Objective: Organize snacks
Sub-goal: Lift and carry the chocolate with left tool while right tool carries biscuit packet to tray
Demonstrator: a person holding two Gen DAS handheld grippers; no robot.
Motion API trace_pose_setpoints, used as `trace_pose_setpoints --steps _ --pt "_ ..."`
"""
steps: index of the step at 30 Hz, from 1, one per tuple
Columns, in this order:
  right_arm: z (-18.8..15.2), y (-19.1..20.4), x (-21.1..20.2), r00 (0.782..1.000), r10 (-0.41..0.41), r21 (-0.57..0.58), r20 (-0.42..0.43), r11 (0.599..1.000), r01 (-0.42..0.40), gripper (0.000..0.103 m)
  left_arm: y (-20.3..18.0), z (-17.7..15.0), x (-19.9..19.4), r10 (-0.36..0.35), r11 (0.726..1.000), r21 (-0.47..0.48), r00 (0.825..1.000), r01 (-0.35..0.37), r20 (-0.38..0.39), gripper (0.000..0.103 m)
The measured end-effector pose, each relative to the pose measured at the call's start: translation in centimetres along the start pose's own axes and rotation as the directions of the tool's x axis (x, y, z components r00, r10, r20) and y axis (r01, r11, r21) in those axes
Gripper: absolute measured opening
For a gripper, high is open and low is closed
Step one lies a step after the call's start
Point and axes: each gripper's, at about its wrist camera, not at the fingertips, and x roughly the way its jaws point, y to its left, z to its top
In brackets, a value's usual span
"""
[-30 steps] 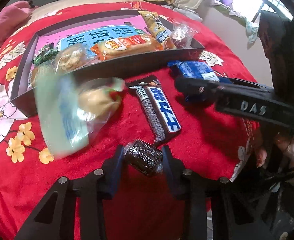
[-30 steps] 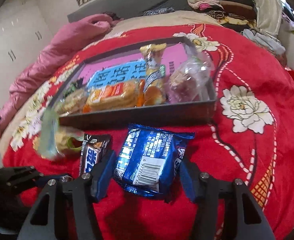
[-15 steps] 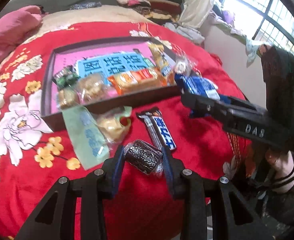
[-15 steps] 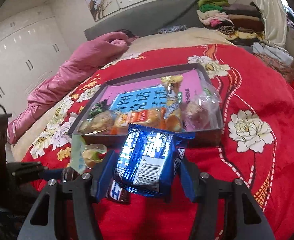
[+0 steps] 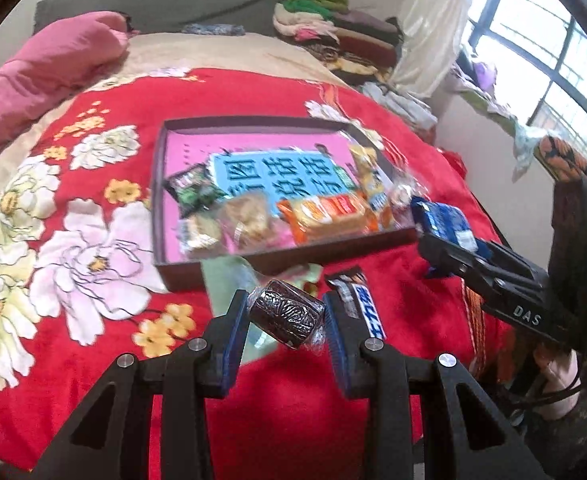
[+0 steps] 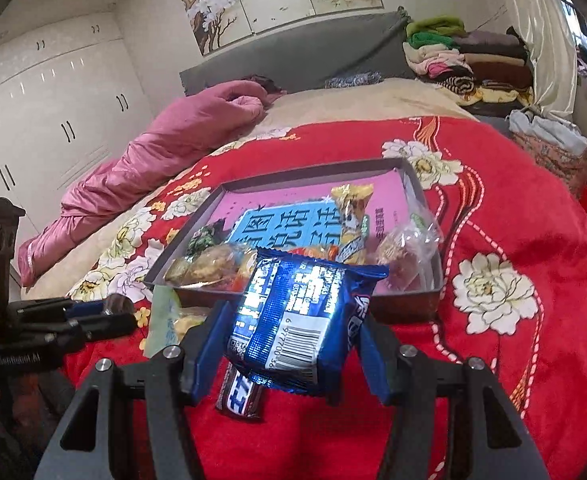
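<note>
My left gripper (image 5: 285, 316) is shut on a round dark chocolate pastry (image 5: 287, 314) in clear wrap, lifted above the red blanket. My right gripper (image 6: 289, 322) is shut on a blue snack packet (image 6: 297, 316), also lifted; the same gripper (image 5: 433, 236) and packet (image 5: 443, 220) show at the right of the left wrist view. A shallow dark box (image 5: 285, 266) with a pink and blue bottom holds several wrapped snacks. A black and blue candy bar (image 5: 363, 304) and a pale green bag (image 5: 225, 280) lie on the blanket in front of the box.
A red flowered blanket (image 5: 93, 240) covers the bed. A pink duvet (image 6: 141, 156) lies at the far left, folded clothes (image 6: 465, 60) are stacked at the head of the bed. A hand (image 5: 557, 384) grips the right tool near the window side.
Both grippers have risen off the blanket with their snacks. The box and the loose snacks now look smaller and farther below, and more of the room shows.
</note>
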Motion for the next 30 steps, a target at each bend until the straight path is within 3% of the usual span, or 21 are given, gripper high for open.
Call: trace_pose_setpoints --steps 16,30 --pt "1.4 -1.7 -0.5 0.999 -0.011 0.028 0.052 1.0 0.01 0.06 2.3 2.3 -0.2 0.042 0.997 -0.066 0.998 -0.039 0.054 0.038" --pt "2.2 -3.2 -0.8 0.995 -0.031 0.065 0.091 0.998 0.025 0.06 2.0 3.9 1.4 0.08 0.996 -0.051 0.993 -0.076 0.082 0.038"
